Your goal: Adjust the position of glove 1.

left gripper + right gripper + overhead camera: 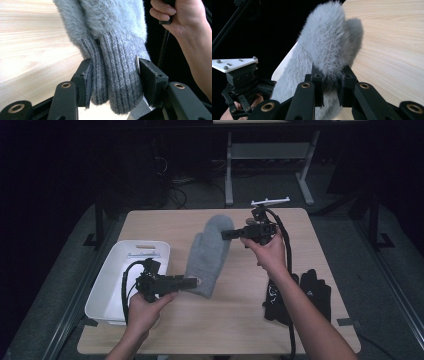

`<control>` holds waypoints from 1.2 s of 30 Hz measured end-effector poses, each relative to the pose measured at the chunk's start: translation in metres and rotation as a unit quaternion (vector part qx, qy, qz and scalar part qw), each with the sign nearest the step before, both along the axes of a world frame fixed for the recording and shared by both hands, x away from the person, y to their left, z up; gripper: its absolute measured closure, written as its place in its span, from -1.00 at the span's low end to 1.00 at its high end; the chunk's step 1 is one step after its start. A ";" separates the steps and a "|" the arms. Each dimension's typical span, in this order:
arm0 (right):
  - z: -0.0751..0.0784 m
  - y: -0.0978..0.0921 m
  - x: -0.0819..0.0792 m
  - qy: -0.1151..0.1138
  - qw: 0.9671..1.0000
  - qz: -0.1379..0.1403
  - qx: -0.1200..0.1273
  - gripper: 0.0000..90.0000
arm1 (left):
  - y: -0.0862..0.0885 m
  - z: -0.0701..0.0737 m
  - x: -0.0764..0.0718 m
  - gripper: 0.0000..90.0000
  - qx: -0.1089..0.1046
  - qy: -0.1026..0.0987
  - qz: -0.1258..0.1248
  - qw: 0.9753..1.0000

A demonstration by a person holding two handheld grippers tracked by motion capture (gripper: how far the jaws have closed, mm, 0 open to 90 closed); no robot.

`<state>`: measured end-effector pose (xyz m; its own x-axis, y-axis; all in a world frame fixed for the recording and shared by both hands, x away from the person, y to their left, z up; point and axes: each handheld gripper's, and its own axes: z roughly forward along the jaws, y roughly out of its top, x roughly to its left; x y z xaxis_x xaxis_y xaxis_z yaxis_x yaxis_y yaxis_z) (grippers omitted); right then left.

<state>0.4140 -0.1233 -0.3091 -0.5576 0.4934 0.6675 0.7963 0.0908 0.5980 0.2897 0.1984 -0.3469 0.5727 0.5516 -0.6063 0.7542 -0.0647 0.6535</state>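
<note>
A grey fuzzy mitten [209, 255] hung stretched above the middle of the table [235, 320], held at both ends. The left gripper [192, 283] was clamped on its ribbed cuff [115, 82], the right gripper [229, 234] on its fluffy tip [332, 47]. A white bin [107, 285] sat at the left edge, black gloves [312, 292] near the right edge.
</note>
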 end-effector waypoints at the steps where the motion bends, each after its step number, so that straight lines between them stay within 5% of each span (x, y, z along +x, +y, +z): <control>1: 0.002 0.005 0.001 0.002 1.000 0.002 0.000 0.72 | 0.004 0.001 -0.001 0.08 0.000 -0.001 0.002 1.000; 36: 0.023 0.080 0.019 -0.003 0.999 0.040 0.017 0.70 | 0.065 0.017 -0.012 0.08 -0.011 -0.008 0.052 0.999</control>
